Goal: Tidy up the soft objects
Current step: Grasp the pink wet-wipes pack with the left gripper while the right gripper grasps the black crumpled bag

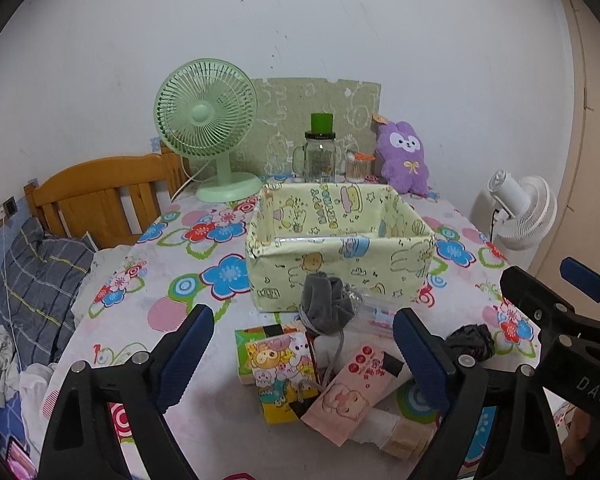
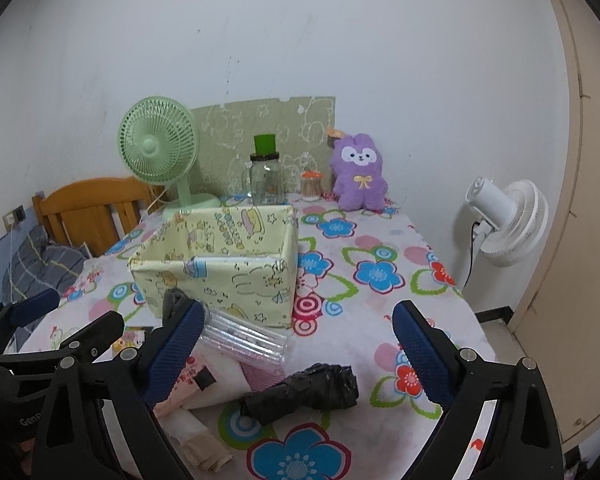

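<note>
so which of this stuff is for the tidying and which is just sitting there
For the job: yellow fabric box, grey sock bundle, black rolled bag, pink packet, cartoon tissue pack.

Just lying about: green fan, glass jar, purple plush, white fan.

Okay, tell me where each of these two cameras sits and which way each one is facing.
Left wrist: sits on the left tool, facing forward and down over the floral table at the yellow fabric box and the clutter before it; its open blue fingers and the right tool show.
Right wrist: sits on the right tool, further right, over a black bundle; the left tool shows.
Shared: box, green fan, purple plush.
</note>
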